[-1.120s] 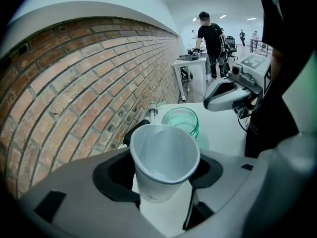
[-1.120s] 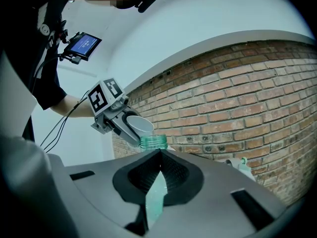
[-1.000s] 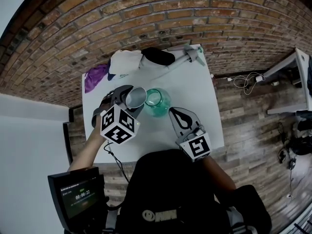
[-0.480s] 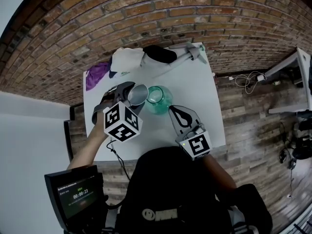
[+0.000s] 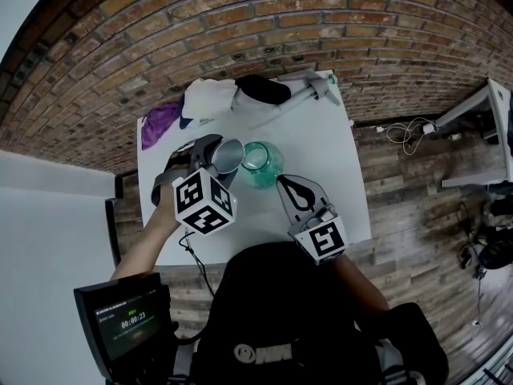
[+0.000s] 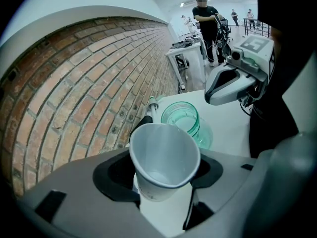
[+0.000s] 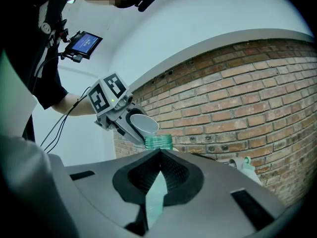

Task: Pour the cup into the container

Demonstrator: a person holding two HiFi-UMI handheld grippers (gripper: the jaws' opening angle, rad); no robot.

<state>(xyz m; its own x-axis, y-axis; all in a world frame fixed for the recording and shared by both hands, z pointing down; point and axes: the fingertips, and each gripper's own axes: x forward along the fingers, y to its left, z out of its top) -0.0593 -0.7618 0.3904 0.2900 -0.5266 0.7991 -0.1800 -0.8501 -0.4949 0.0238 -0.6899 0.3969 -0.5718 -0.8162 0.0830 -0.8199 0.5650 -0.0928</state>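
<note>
Head view: left gripper [image 5: 215, 160] holds white cup [image 5: 228, 156]; monitor [image 5: 124, 321] reads 00:00:23.

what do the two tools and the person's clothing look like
Both the left tool and right tool have grey shells with black padded jaws. Each carries a white cube printed with black square markers. A thin black cable trails from the left one. The person wears a black top.

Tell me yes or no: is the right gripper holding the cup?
No, the cup sits clamped in the left gripper; the right gripper is shut and empty.
</note>
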